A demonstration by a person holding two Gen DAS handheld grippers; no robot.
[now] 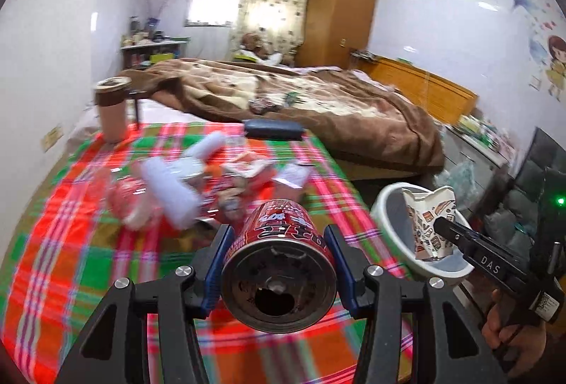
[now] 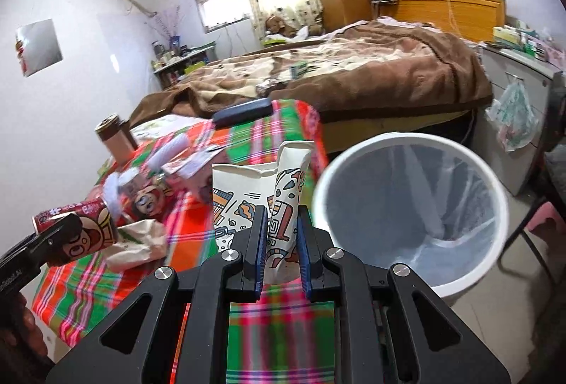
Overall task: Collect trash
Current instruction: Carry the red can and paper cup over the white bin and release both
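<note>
- Two pieces of trash are already held: the left tongs point(image 1: 279, 263) pinch a red can point(image 1: 279, 260) above the desk point(image 1: 70, 242).
- The right tongs point(image 2: 281, 242) pinch a crushed paper cup point(image 2: 279, 207) just beside the white bin point(image 2: 410, 217).
- Carry each one fully over the bin's rim before letting go.

**Two Wrist Views Over One Plaid Table**

The left wrist view is aimed forward along the left gripper point(image 1: 279, 256), low and close above the red-and-green plaid tablecloth point(image 1: 70, 242), toward the brown-blanketed bed point(image 1: 318, 101). The right wrist view is taken from just beside it, along the right gripper point(image 2: 281, 242), angled toward the white round plastic bin point(image 2: 410, 214). Tablecloth, bed, bin and orange wooden wardrobe point(image 1: 339, 12) are shared by both views, and each gripper is caught in the other's view.
</note>
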